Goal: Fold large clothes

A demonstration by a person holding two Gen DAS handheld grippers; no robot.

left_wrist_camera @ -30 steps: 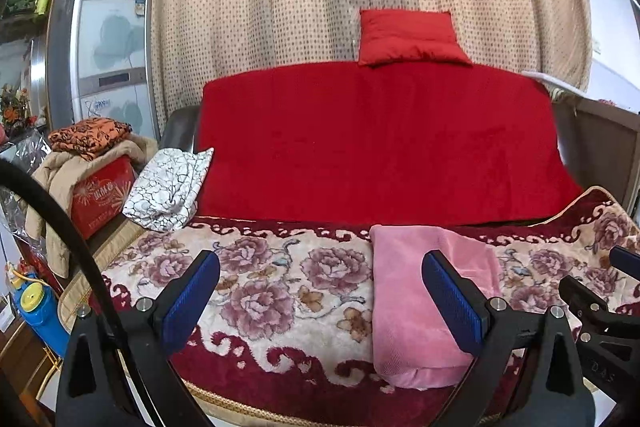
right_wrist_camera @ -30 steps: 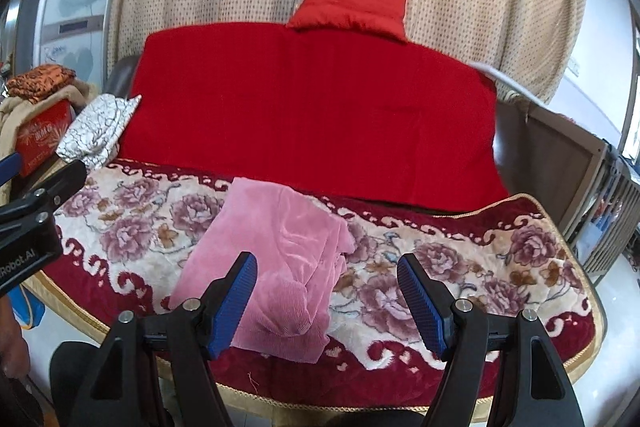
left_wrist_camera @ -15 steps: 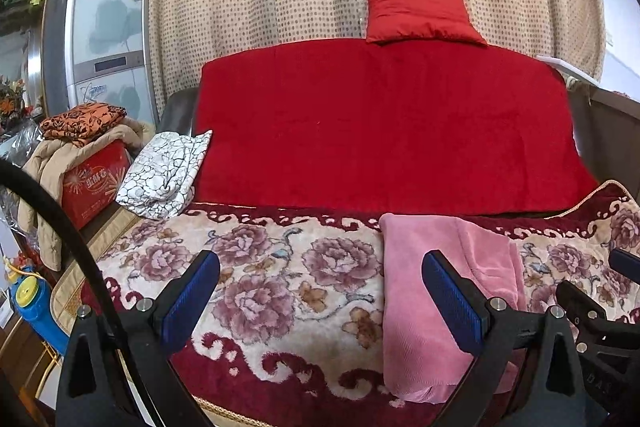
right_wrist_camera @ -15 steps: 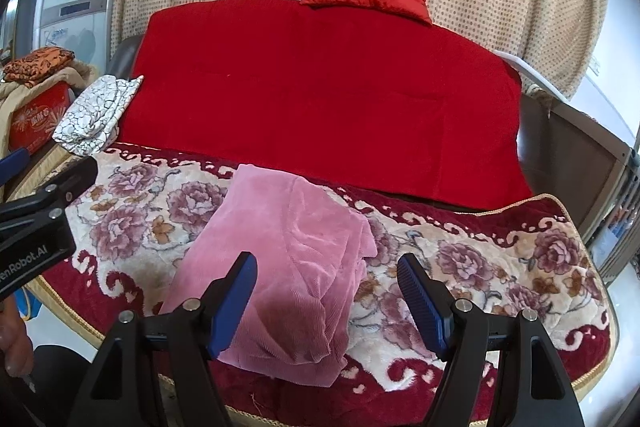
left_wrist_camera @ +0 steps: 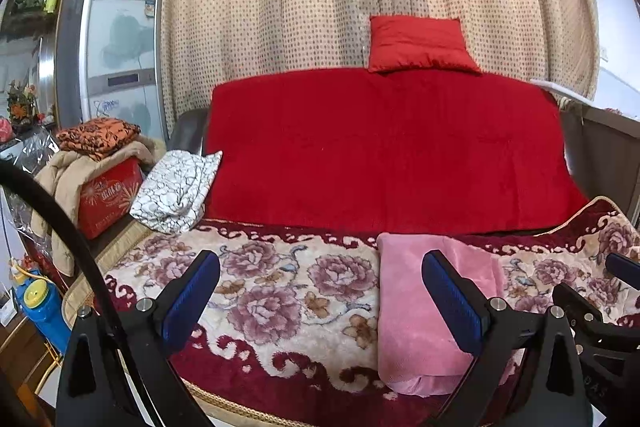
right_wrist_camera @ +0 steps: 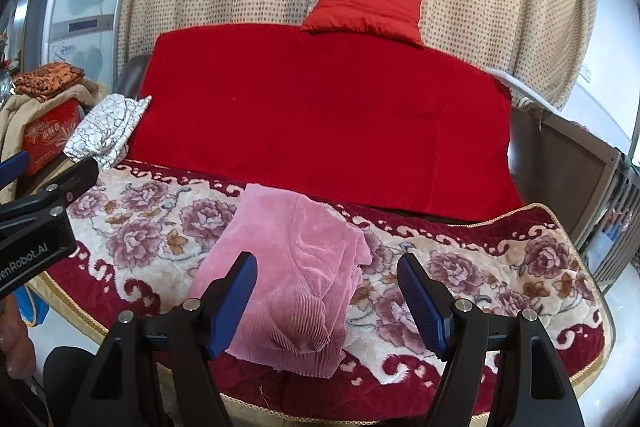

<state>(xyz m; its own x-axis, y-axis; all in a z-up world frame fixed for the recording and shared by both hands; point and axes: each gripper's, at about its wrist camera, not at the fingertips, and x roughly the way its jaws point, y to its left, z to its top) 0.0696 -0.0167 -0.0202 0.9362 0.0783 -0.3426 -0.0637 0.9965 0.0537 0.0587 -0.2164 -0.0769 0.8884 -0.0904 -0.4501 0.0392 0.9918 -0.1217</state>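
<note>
"enRobot.AI" on left tongs [right_wrist_camera: 12, 167] beside pink garment [right_wrist_camera: 296, 267]

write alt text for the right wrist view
A folded pink corduroy garment lies on a floral plush sofa cover, with the open right claw above its near edge. A small red cushion tops the backrest's red blanket.

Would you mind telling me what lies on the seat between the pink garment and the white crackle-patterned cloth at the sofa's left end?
Only bare floral blanket lies between the pink garment and the white patterned cloth; both wrist views show it.
</note>
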